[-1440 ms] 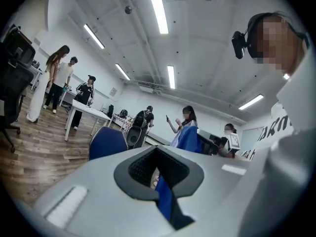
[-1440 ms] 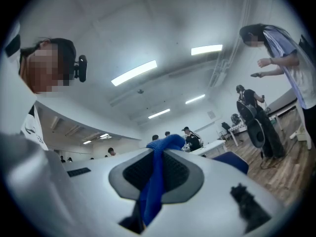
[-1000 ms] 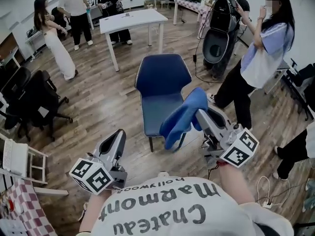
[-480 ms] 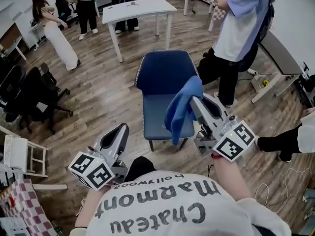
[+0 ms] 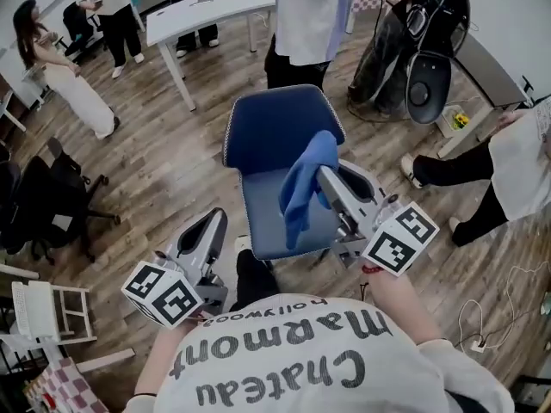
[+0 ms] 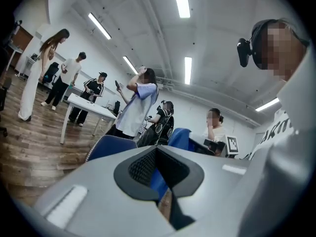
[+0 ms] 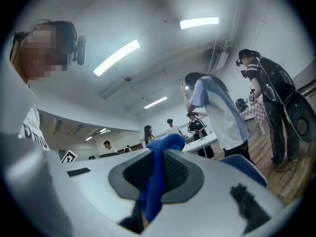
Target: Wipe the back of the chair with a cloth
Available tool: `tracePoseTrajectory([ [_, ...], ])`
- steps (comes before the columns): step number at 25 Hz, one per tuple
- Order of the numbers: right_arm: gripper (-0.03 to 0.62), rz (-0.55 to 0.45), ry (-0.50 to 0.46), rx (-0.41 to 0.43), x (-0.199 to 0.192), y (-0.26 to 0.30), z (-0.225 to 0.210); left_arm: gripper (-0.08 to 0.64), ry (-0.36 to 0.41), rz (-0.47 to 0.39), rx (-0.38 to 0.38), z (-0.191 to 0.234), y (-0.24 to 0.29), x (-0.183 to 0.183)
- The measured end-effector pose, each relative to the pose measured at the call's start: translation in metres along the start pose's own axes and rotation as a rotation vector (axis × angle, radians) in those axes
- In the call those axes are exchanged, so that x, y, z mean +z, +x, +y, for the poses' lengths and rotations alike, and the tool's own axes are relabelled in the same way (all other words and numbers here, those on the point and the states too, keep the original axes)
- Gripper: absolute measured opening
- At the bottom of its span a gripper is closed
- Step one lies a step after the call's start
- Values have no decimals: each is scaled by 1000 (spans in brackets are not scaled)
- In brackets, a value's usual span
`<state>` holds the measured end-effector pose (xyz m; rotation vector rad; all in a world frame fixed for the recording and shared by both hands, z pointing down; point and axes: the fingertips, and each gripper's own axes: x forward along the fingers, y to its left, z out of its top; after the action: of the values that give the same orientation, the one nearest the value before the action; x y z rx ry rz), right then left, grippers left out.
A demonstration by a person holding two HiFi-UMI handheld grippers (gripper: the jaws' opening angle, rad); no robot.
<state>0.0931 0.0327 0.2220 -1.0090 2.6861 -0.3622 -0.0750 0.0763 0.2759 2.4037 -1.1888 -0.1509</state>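
A: Room: wood floor (image 5: 164,166). A standing person (image 5: 306,15) at 12 o'clock, more people at 10 and 2 o'clock. Black office chair (image 5: 43,205) at 9 o'clock.
B: Task chair?
A: Blue chair (image 5: 274,127) at centre, its back toward 12 o'clock and its seat toward the wearer.
B: Cloth?
A: Blue cloth (image 5: 303,183) pinched in the right claw (image 5: 325,175). It hangs from the tips over the seat, in front of the back. Contact with the back: cannot tell.
B: Left claw?
A: Left claw (image 5: 215,219) at 7 o'clock of the chair, clear of it. Pressed together bar a thin slit, nothing held.
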Motion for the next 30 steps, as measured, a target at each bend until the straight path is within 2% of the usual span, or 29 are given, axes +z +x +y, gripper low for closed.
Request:
tracePoseTrajectory([
  [4, 46, 11, 14, -17, -9, 33, -27, 8, -37, 28, -41, 33, 44, 16],
  [8, 46, 28, 40, -77, -25, 70, -55, 8, -26, 84, -89, 66, 82, 32],
  [14, 46, 136, 26, -183, -62, 141, -97, 8, -18, 149, -106, 132, 121, 54],
  [21, 46, 255, 44, -273, -109, 194, -132, 8, -68, 227, -158, 183, 150, 52],
  [25, 46, 359, 67, -316, -149, 217, -153, 8, -115, 271, -191, 202, 161, 45],
  [30, 46, 470, 131, -312, -192, 241, -168, 8, -138, 333, -203, 221, 172, 23],
])
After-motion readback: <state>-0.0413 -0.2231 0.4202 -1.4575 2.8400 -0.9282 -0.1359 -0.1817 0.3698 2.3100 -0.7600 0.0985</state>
